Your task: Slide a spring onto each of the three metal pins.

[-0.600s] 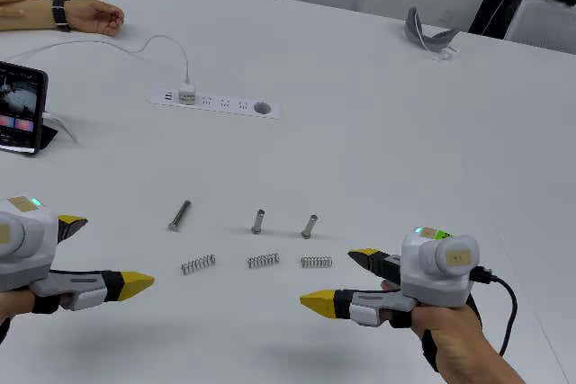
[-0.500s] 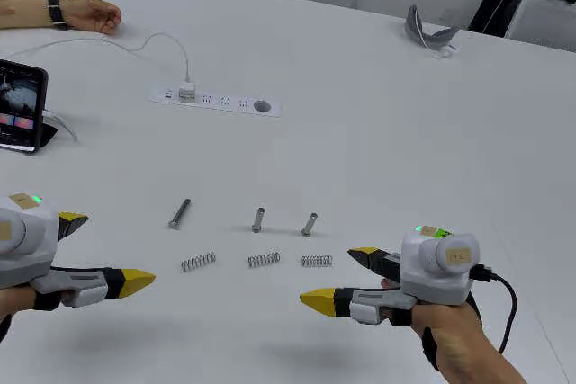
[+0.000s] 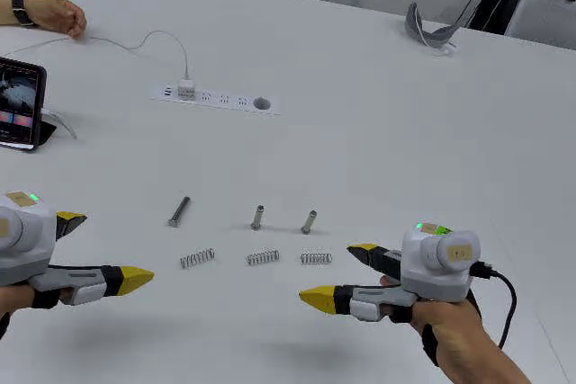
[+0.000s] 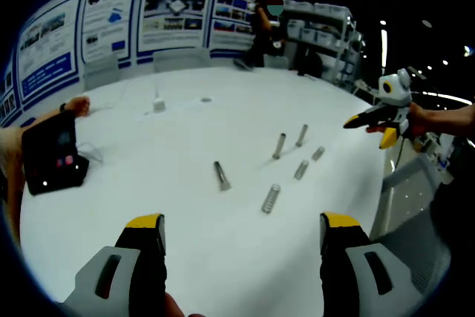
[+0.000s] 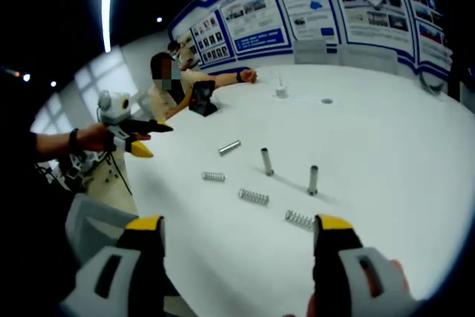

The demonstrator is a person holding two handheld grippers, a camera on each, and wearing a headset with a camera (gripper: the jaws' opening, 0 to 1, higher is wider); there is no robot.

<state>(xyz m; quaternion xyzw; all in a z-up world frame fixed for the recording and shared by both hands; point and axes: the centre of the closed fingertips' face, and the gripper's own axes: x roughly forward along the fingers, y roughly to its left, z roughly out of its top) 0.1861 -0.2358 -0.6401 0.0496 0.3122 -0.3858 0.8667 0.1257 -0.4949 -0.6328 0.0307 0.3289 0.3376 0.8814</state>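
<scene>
Jaws wide on both sides, nothing held.
Left spring (image 3: 197, 259), middle spring (image 3: 263, 258) and right spring (image 3: 316, 259) lie flat on the white table (image 3: 405, 150), long axes roughly left to right. Just beyond, the left pin (image 3: 179, 212) lies on its side, its axis running near-left to far-right. The middle pin (image 3: 257, 218) and right pin (image 3: 309, 221) stand upright. The left gripper (image 3: 103, 251) is cut off at the left edge, and the right gripper (image 3: 340, 274) hovers near right. Writing on the wall posters (image 5: 256, 16) is unreadable.

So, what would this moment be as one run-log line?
left gripper: open, empty | right gripper: open, empty | three coiled metal springs: loose on white table | three short metal pins: bare
</scene>
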